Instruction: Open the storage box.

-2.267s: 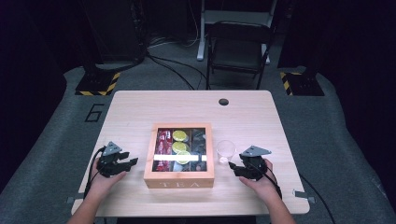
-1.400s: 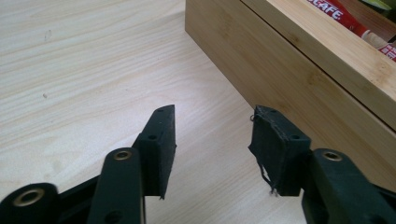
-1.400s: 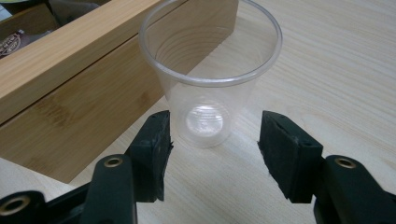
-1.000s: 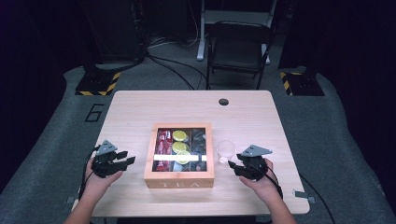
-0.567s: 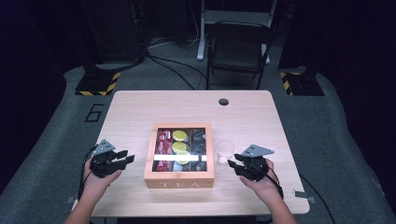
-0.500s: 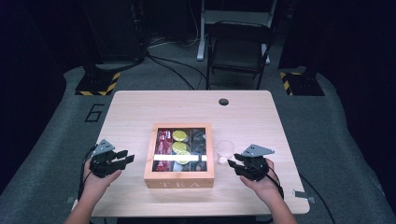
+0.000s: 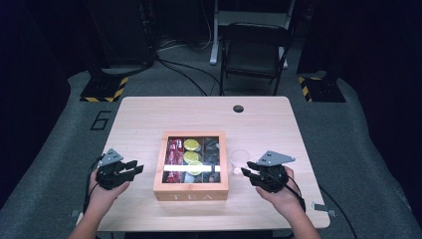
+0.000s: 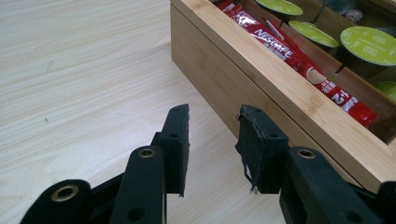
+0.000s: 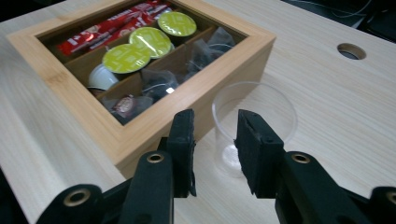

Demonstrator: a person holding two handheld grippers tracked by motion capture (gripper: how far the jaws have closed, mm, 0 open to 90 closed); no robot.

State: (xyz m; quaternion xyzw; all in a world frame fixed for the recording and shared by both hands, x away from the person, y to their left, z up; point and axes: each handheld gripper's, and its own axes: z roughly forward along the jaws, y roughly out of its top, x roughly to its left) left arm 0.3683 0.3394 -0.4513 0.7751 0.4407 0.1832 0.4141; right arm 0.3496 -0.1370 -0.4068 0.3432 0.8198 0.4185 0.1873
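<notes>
Seemingly nothing begun: left claw (image 7: 130,167) and right claw (image 7: 249,169) both released, empty, flanking the wooden tea box (image 7: 191,191) mid-bench. Clear cup (image 9: 254,123) empty, just right of box; sachets and pods untouched inside.

This looks like a recording studio or lab set up for test work, not a home. Beyond the left gripper (image 7: 133,166) and right gripper (image 7: 249,169), the light wooden table (image 7: 149,119) stands alone on grey carpet (image 7: 59,164), ringed by black curtains. Past the table's far edge stands a folding chair (image 7: 255,52), with cables (image 7: 179,69) trailing over the floor. Yellow-and-black hazard-striped bases (image 7: 105,89) sit at both far corners, and a painted "6" (image 7: 101,120) marks the carpet beyond the left gripper.
</notes>
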